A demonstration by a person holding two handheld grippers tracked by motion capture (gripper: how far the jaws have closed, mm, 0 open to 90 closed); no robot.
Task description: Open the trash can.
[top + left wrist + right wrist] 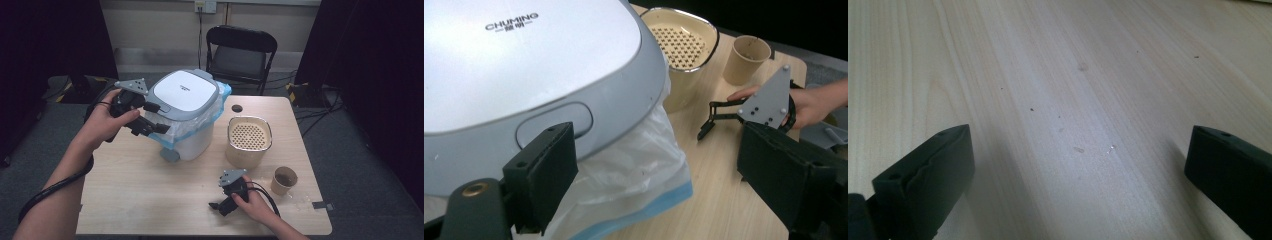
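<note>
A small white pedal bin (192,142) with a grey and white lid (185,91) stands on the wooden table (150,195), lined with a white and blue plastic bag (212,117). My left gripper (152,129) is held up at the bin's front left, just under the lid's rim, open and empty. In the left gripper view the lid (524,65) and bag (639,170) lie right ahead of the left gripper (659,180). My right gripper (220,206) rests low on the table near the front edge, open. In its own view the right gripper (1078,170) frames bare wood (1073,75).
A beige pot with a perforated insert (249,136) stands right of the bin, and a paper cup (284,180) sits near the table's right edge. A small dark disc (237,108) lies at the back. A black folding chair (241,50) stands behind the table.
</note>
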